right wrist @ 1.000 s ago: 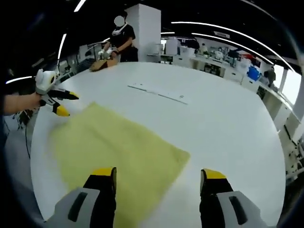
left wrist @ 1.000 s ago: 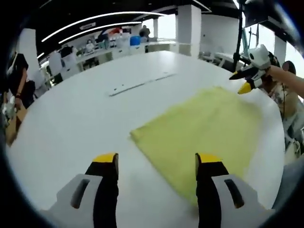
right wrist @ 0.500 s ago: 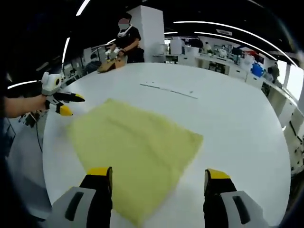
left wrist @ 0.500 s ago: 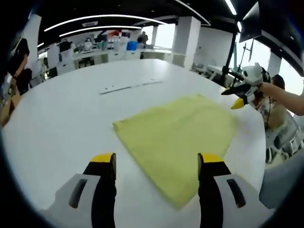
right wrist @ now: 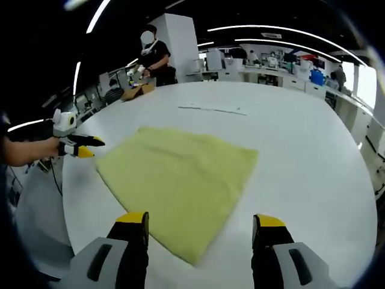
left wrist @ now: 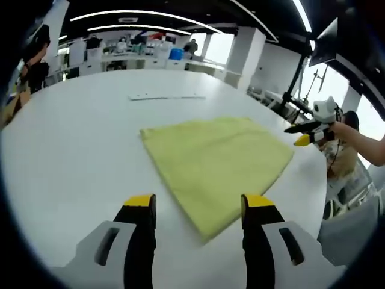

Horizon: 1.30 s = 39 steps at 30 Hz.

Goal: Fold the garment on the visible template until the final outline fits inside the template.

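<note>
A yellow garment lies flat on the round white table, folded into a rough rectangle. My left gripper hovers open over its near corner, holding nothing. The right gripper shows at the table's right edge, just off the cloth's far corner. In the right gripper view the garment spreads ahead of my open, empty right gripper. The left gripper hangs by the cloth's left corner there. A thin line of marks crosses the table beyond the garment, also seen as a thin line.
The table edge curves close on the left. A person stands behind the far edge beside a cardboard box. A hand and forearm hold the right gripper. Benches and more people fill the background.
Both views have swung and dropped with the hands, so the garment sits more central. It keeps its flat shape. Both grippers stay open and empty.
</note>
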### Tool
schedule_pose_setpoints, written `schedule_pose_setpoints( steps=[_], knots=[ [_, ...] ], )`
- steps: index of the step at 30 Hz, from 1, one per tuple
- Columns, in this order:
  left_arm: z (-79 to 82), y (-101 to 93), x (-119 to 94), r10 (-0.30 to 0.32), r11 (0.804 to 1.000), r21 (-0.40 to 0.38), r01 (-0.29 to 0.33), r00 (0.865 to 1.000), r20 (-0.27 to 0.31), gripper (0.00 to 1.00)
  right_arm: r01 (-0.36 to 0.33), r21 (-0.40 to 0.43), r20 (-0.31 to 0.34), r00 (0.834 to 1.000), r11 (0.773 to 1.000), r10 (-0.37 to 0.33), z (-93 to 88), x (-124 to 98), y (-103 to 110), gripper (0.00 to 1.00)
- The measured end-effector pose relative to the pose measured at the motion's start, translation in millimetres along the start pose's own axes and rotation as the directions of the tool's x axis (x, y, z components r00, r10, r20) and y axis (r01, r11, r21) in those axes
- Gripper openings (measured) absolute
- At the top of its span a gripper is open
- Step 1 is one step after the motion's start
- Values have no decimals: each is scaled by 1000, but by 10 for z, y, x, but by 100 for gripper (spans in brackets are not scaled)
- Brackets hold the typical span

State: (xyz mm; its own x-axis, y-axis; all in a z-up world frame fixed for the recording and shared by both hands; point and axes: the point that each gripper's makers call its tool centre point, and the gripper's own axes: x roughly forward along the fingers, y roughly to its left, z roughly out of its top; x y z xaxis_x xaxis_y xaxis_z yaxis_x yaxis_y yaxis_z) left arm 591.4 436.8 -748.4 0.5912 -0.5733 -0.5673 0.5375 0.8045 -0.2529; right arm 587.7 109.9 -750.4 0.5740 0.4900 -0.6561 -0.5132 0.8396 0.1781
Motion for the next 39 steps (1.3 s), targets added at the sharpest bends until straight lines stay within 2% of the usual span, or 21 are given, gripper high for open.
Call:
schedule_pose_setpoints(
  steps=[8,14,17,21,24,36,39],
  knots=[
    [-134,-105,1,-30,999,-32,30,999,-12,45,10,80,20,1000,997,-11,-102,-31,33,59],
    [-182,-119,1,-32,997,-68,33,999,12,38,11,112,2,1000,994,-11,-245,-27,30,44],
    [-211,-102,2,-16,998,-62,17,1000,5,34,8,148,3,1000,989,-8,-302,-17,23,37],
    [-224,-66,8,-9,992,-129,12,1000,21,28,14,181,10,1000,983,-16,-333,-11,3,25],
    [-235,-70,4,-11,990,-141,14,1000,23,23,11,184,12,1000,983,-14,-339,-13,17,16],
    [-309,-54,-13,-12,983,-185,14,1000,7,3,13,211,6,1000,977,-14,-399,14,2,8],
    [-336,-43,-35,-9,980,-196,8,1000,-2,2,16,214,5,1000,977,-17,-403,11,-13,1]
  ],
)
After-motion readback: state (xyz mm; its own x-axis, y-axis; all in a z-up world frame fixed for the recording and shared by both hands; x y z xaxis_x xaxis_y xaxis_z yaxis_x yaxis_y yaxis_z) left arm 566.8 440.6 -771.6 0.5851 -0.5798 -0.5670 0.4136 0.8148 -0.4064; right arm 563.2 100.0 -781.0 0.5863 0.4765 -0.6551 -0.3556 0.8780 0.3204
